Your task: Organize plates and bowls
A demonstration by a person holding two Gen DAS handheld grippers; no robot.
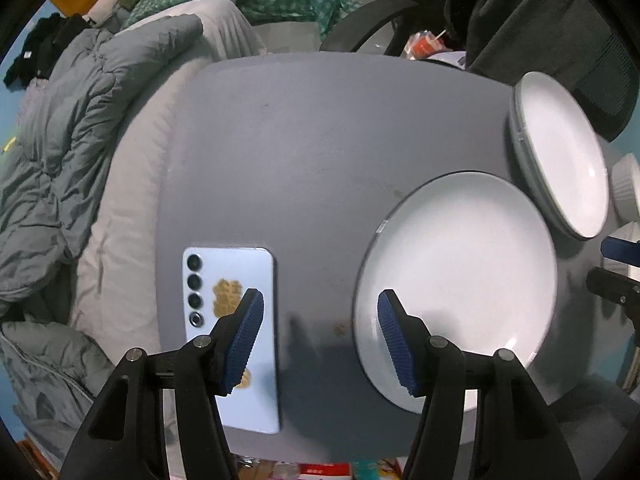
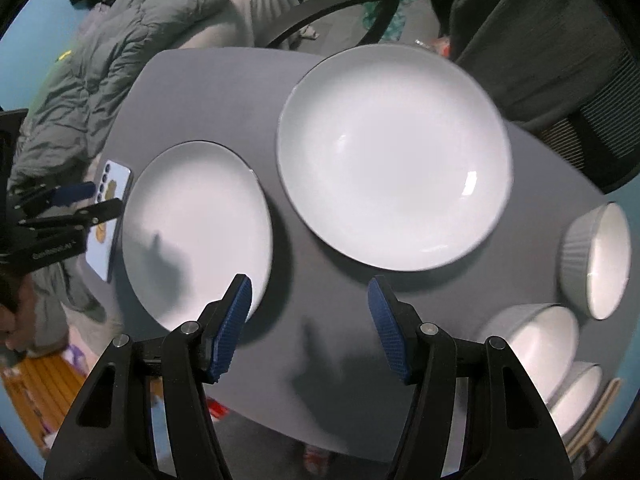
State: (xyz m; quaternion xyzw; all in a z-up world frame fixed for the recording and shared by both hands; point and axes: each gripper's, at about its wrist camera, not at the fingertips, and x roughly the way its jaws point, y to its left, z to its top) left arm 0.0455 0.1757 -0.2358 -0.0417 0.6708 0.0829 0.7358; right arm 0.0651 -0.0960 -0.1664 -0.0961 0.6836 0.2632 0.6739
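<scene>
A flat white plate point(image 1: 460, 280) lies on the grey table point(image 1: 320, 140); a deeper white plate point(image 1: 560, 152) sits behind it to the right. My left gripper point(image 1: 318, 312) points down over bare table between a phone and the flat plate, open and empty; its right pad overlaps the plate's left rim in view. In the right wrist view the flat plate point(image 2: 196, 224) is at left and the deep plate point(image 2: 392, 156) at centre. My right gripper point(image 2: 310, 300) hangs open and empty over the table in front of both. A ribbed grey bowl point(image 2: 596, 256) and two white bowls point(image 2: 536, 340) stand at right.
A pale blue phone point(image 1: 232, 332) lies face down near the table's left edge. A grey duvet point(image 1: 60, 140) covers a bed left of the table. A dark office chair point(image 1: 540, 20) draped with clothing stands behind. My left gripper point(image 2: 108, 197) shows over the phone in the right wrist view.
</scene>
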